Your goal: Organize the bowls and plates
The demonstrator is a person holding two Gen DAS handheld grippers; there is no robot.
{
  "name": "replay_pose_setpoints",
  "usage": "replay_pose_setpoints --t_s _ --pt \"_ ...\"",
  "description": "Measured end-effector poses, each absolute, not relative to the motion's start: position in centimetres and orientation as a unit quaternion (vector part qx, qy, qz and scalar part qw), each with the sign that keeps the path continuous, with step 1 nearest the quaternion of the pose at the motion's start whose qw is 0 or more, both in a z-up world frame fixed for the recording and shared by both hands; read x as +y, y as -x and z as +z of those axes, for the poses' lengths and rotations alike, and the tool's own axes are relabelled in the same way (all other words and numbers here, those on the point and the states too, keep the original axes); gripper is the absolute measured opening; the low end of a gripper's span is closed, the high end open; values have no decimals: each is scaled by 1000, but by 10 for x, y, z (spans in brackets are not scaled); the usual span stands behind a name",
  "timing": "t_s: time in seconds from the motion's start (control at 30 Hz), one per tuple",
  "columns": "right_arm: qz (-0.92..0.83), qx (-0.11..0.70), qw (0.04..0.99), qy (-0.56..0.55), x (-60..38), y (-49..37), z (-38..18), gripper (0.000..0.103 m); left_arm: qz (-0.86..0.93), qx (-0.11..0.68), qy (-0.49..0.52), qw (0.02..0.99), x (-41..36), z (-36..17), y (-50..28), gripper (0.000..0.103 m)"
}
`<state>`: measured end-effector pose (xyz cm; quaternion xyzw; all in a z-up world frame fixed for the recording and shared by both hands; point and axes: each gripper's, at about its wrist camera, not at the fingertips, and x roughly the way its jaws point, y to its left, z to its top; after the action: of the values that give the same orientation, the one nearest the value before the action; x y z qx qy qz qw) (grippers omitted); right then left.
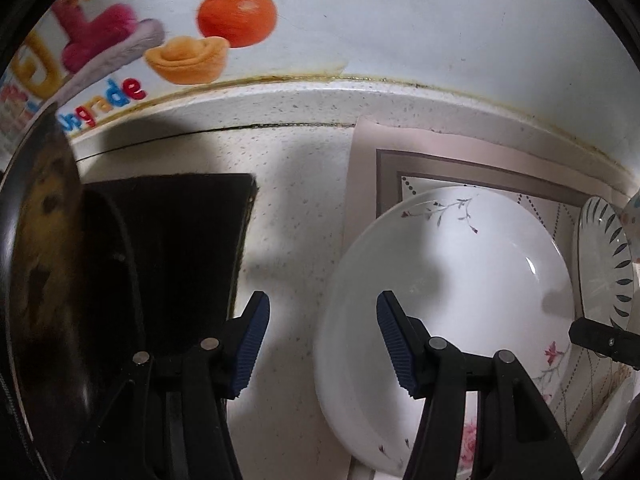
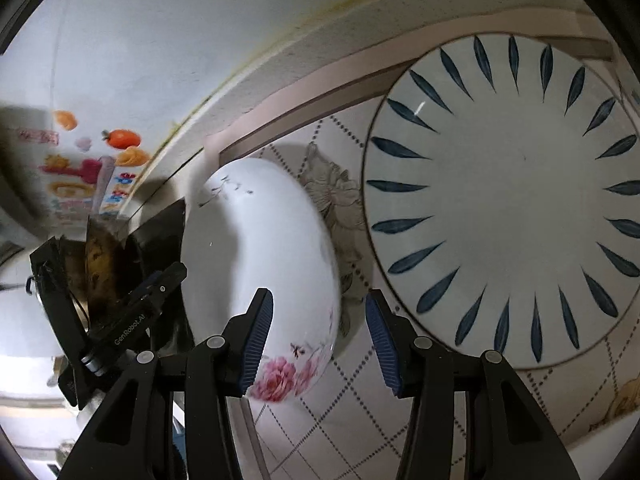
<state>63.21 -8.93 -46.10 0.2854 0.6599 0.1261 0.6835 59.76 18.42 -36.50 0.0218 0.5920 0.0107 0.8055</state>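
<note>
A white plate (image 1: pixel 460 280) with a grey sprig and pink flowers lies on a patterned placemat (image 1: pixel 400 148). My left gripper (image 1: pixel 320 320) hovers open over its left rim, one finger above the counter and the other above the plate, neither pad touching it. In the right wrist view the same white plate (image 2: pixel 260 240) sits left of a larger plate with blue leaf strokes (image 2: pixel 504 208). My right gripper (image 2: pixel 320 312) is open above the white plate's right edge and the placemat (image 2: pixel 352 400), holding nothing. The blue-leaf plate (image 1: pixel 604 256) shows at the far right of the left wrist view.
A dark round pan (image 1: pixel 40 260) and a black mat (image 1: pixel 192 232) lie to the left on the speckled counter (image 1: pixel 288 200). The wall with a fruit sticker (image 1: pixel 236 12) runs along the back. The left gripper's body (image 2: pixel 132 320) shows beside the white plate.
</note>
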Motion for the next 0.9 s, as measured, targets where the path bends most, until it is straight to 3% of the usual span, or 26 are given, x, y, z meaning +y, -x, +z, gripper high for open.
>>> replay_pose_setpoints --t_s 0.13,0.2,0.3,0.4,0.9 --pt "130 660 680 -293 -89 -633 -468 39 -3 600 -22 800 184 -373 -608 54" --pt "132 659 680 -294 -86 -635 -471 28 -11 603 -18 797 185 -376 -612 51" --pt "131 656 685 -289 -87 -634 -473 20 -20 608 -19 793 186 -379 -611 32" --pt "131 656 688 -281 -83 -634 -474 18 -27 611 -19 791 186 -382 -609 24" --pt "136 671 676 -271 -86 -628 -476 17 -40 608 14 793 190 -370 -596 24"
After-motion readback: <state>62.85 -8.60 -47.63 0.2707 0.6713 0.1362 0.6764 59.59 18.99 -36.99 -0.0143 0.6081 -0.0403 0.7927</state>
